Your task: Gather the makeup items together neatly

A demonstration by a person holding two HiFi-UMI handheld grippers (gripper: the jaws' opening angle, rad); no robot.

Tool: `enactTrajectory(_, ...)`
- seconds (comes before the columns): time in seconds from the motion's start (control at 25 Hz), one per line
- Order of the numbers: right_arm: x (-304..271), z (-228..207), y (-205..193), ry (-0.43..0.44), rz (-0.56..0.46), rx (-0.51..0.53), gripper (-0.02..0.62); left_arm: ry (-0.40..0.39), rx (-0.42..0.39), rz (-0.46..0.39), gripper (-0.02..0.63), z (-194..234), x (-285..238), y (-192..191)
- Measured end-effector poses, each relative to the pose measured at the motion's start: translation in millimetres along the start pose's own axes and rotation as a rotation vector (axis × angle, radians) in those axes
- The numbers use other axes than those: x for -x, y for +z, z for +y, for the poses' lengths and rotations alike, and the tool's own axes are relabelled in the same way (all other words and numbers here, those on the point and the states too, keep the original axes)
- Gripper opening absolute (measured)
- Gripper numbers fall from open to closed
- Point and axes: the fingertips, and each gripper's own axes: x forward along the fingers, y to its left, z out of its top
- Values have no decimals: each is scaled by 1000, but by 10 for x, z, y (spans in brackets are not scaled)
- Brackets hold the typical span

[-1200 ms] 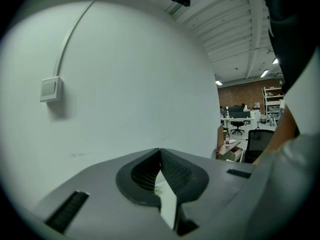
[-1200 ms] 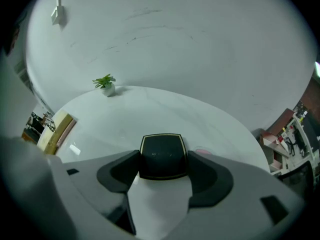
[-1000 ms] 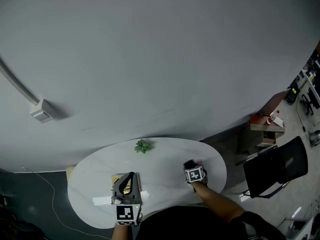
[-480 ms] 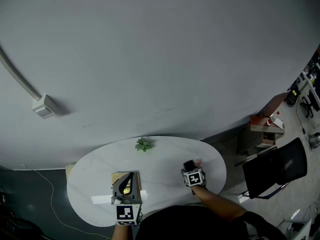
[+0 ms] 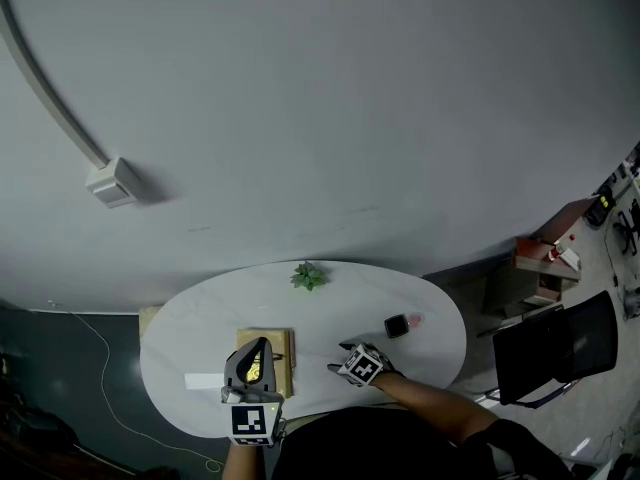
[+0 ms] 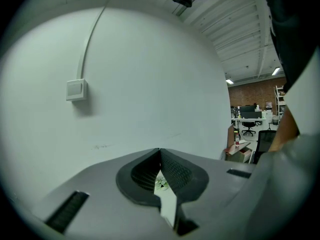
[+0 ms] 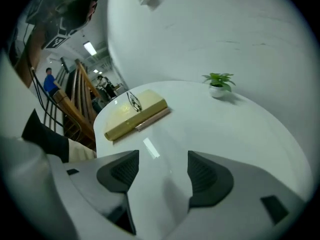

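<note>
White oval table [image 5: 190, 333] against a plain grey wall [image 5: 320, 118]. Nearest me, the left gripper [image 6: 160, 154] has its jaws pinched together at the tips with nothing in them. The right gripper [image 7: 162, 176] is spread wide and empty over bare tabletop. Just past the left one sits a yellow box [image 5: 270, 356] with a pinkish stick [image 7: 151, 118] along its edge, lipstick maybe, hard to tell. A small dark compact [image 5: 397, 325] lies off to the right, well apart from the box. Little potted plant [image 5: 308, 275] sits at the far edge.
</note>
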Motion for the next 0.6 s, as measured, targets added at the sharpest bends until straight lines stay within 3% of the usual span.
enactTrajectory(0.24,-368,263,427,109,42,188,298,50,26,-6,23,252,172,-97)
enactTrajectory(0.4,-548,378,741,138,29,288,298,68,27,8,23,417,257,-206)
enactTrajectory(0.6,-811,510,879,149,86,459,298,94,56,6,23,608,322,-328)
